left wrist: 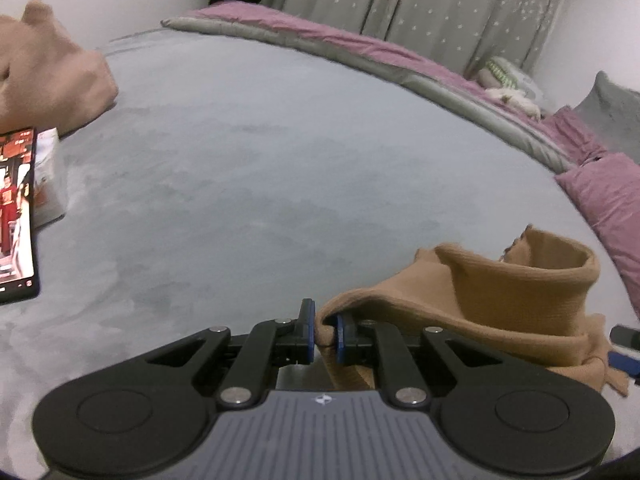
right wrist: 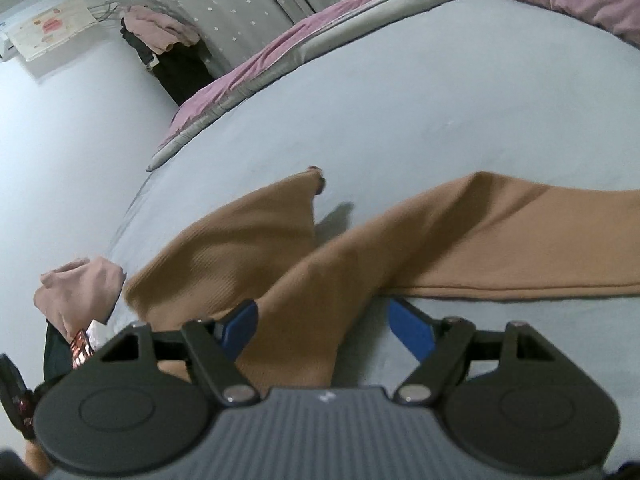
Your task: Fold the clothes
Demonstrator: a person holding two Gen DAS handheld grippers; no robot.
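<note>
Left claw (left wrist: pixel 323 332): clamped on fold of tan ribbed knit garment (left wrist: pixel 500 296).
Right claw (right wrist: pixel 320 328): apart, garment between, unpinched.
Bed (left wrist: pixel 248 168): bare grey sheet beyond garment.

Honestly nothing here is readable. The phone (left wrist: pixel 16 216) at 9 o'clock in the left wrist view has a video on screen with red banners, but whatever's written on them is too small and blurry, same for the white box (left wrist: pixel 50 178) right behind it. In the right wrist view, the poster (right wrist: pixel 48 26) on the wall up at 10 o'clock has pinkish printed blocks that won't resolve, and each gripper body just carries a tiny white logo mark (left wrist: pixel 322 400), no letters.
</note>
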